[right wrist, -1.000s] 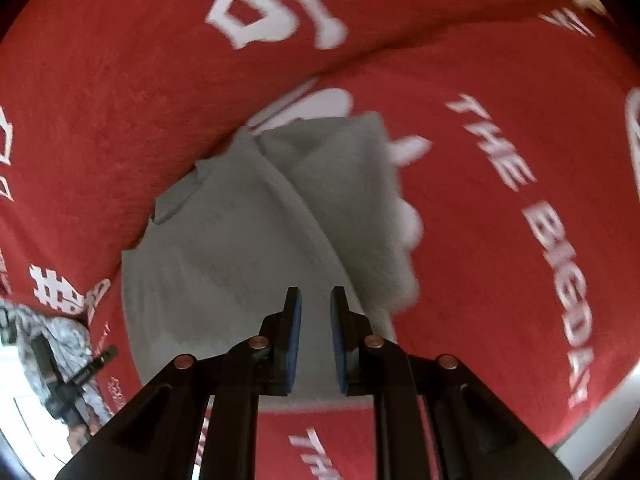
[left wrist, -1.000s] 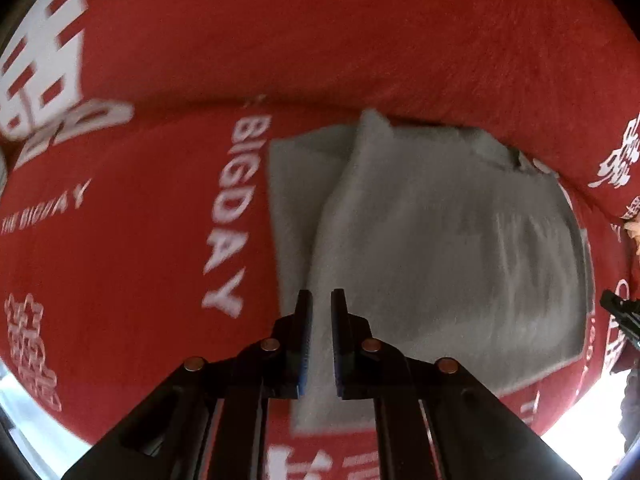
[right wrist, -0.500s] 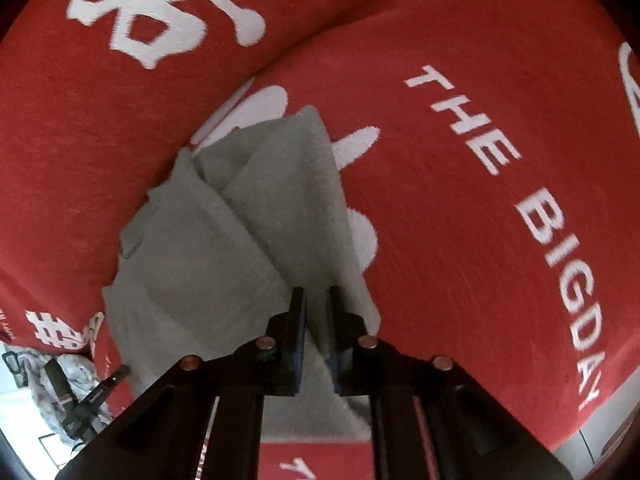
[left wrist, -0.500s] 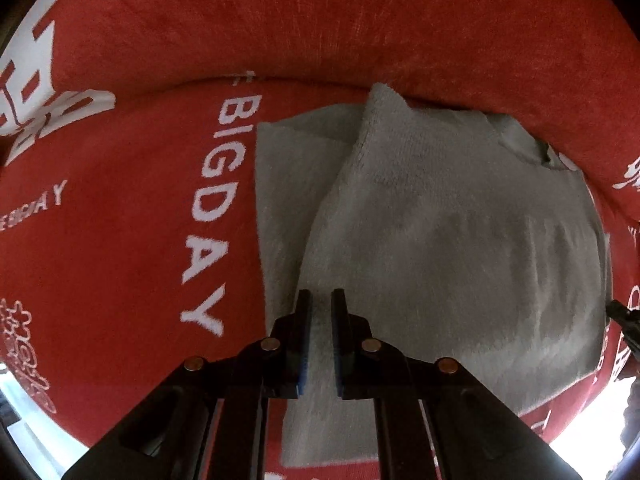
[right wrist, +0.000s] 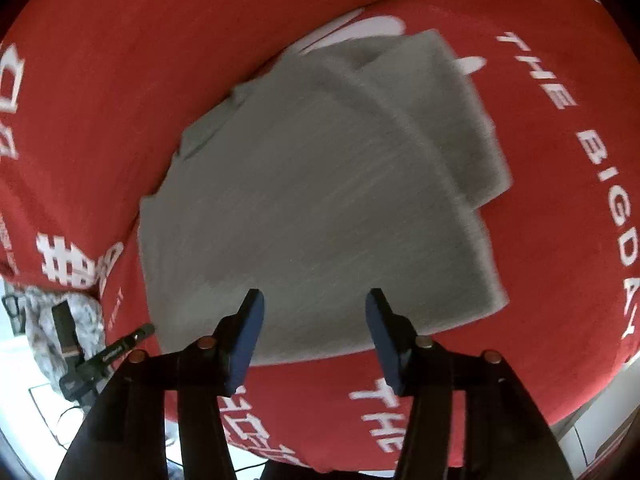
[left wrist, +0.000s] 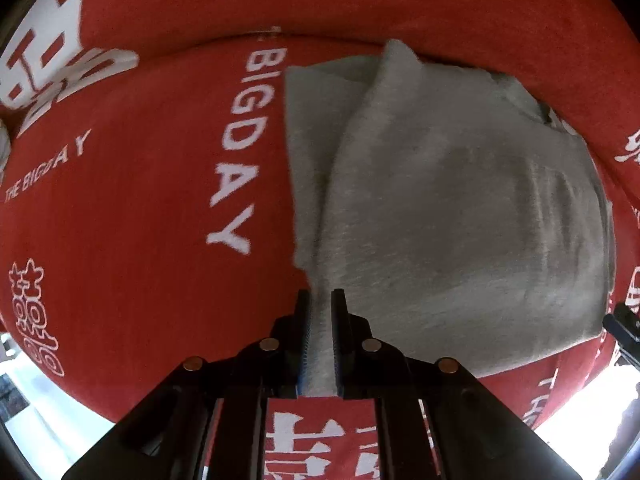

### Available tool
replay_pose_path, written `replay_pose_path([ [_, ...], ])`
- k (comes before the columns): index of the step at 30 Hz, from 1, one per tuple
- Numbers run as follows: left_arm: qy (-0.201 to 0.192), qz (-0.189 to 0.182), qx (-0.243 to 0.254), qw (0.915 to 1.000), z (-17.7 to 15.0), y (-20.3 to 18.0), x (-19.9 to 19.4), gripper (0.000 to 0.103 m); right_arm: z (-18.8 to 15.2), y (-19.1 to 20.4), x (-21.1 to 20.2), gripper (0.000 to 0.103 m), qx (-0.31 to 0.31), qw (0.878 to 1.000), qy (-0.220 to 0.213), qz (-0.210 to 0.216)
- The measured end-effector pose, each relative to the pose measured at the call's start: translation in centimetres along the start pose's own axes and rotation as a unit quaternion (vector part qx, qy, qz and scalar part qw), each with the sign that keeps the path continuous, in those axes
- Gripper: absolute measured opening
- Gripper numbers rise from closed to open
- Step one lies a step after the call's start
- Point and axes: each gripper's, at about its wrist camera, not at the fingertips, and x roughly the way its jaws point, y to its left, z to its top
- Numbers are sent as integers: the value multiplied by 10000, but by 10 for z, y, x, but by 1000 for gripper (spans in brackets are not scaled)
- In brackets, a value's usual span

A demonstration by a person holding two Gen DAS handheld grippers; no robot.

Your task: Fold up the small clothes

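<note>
Red printed blanket, with clutter at its edge

A red blanket (left wrist: 132, 184) spread across both views, printed in white with "THE BIGDAY" lettering (left wrist: 236, 152) and double-happiness characters (left wrist: 32, 320). The same lettering (right wrist: 600, 168) ran down the right side of the right wrist view, with more white characters (right wrist: 72, 260) at the left. Beyond the blanket's lower left edge there, a mottled grey-white bundle of fabric (right wrist: 44, 320) lay beside a black clamp-like tool (right wrist: 104, 356), and thin dark cables (right wrist: 60, 420) trailed over a pale floor.
</note>
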Motion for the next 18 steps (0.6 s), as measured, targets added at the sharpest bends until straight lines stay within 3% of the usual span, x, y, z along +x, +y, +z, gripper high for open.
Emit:
replay_pose_path([
  [2, 37, -20, -35, 10000, -3, 4, 2, 11, -5, 11, 7, 60, -55, 9999, 93, 52],
  [3, 55, 33, -30, 10000, -4, 6, 3, 44, -8, 16, 11, 64, -64, 9998, 153, 87],
  [4, 70, 120, -24, 9999, -4, 9, 6, 103, -10, 20, 14, 66, -75, 9997, 186, 108],
  [5, -7, 372, -39, 9993, -6, 12, 7, 99, -12, 25, 16, 69, -103, 9996, 218, 126],
  [7, -119, 562, 57, 9983, -10, 14, 6, 102, -17, 34, 21, 69, -200, 9994, 273, 110],
  [10, -95, 516, 116, 9986, -10, 18, 8, 102, -23, 45, 27, 70, -291, 9989, 352, 122],
  [16, -159, 776, -45, 9968, -4, 39, 9, 102, -32, 65, 41, 71, -392, 9977, 522, 172],
  [18, -106, 789, -98, 9968, -2, 53, 13, 102, -36, 71, 45, 75, -440, 9970, 594, 228],
])
